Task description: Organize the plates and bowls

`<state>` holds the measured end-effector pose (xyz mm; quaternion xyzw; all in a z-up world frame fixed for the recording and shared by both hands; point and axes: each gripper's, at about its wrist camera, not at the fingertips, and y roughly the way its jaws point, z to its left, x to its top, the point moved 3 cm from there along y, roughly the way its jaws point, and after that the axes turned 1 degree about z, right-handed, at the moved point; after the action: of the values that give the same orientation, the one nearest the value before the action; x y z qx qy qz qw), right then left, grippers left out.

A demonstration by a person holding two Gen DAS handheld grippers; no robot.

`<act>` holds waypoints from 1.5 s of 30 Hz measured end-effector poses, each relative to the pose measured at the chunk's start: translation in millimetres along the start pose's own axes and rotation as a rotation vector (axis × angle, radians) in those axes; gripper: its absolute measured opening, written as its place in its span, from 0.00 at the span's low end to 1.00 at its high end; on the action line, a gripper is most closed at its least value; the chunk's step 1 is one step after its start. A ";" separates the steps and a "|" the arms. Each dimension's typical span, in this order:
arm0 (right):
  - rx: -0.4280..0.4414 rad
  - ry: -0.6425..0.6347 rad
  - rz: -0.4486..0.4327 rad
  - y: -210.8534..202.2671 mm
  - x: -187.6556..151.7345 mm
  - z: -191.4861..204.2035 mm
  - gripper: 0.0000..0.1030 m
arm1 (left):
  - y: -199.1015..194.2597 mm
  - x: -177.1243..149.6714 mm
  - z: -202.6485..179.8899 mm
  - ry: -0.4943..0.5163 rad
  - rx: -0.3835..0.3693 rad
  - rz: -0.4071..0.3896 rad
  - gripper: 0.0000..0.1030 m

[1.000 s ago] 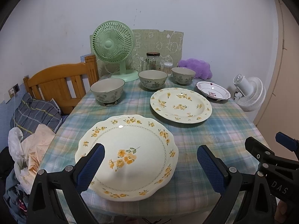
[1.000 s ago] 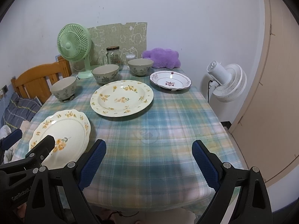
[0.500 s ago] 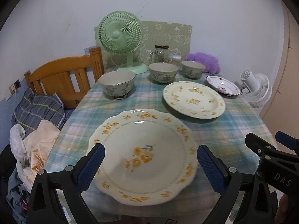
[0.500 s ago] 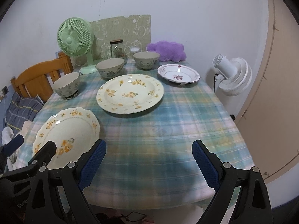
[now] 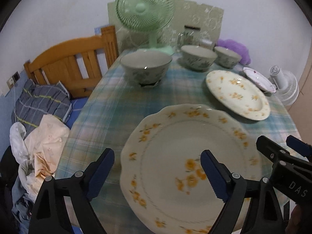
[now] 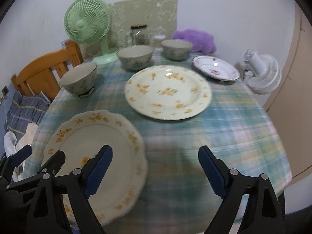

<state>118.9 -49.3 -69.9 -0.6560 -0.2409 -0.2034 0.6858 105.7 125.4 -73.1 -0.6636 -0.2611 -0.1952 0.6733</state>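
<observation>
The left gripper (image 5: 158, 173) and right gripper (image 6: 156, 172) are both spread wide and hold nothing; their jaws have just been closing a little. The wavy plate (image 5: 187, 148) lies at the near edge of the bench (image 6: 224, 120), and it looks to stick out a bit, so a bump could knock it off. The round plate (image 6: 167, 92) and pink plate (image 6: 215, 70) lie farther back. Three bowls (image 6: 79, 79) stand behind, before a green fan (image 6: 87, 22) and jar (image 6: 139, 35). Nothing blocks the way.

Home dining corner, plaid-clothed table (image 6: 224, 128), wooden chair (image 5: 74, 58), desk fan (image 6: 87, 23)
</observation>
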 end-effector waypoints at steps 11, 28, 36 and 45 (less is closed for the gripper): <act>0.020 -0.011 0.138 60.6 -5.2 33.1 0.70 | 47.5 -1.3 12.9 0.035 -0.059 0.110 0.70; -0.069 0.029 0.208 69.9 -6.2 39.2 0.69 | 59.9 15.5 15.4 0.083 -0.109 0.180 0.66; -0.116 0.058 0.203 47.4 6.2 34.1 0.69 | 46.5 31.9 7.6 0.112 -0.167 0.175 0.66; -0.138 0.111 0.150 36.6 12.0 15.0 0.69 | 45.3 40.4 -11.9 0.155 -0.214 0.137 0.66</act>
<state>149.4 -31.8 -91.7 -0.7055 -0.1381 -0.2036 0.6647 166.2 118.8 -84.1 -0.7309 -0.1403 -0.2261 0.6285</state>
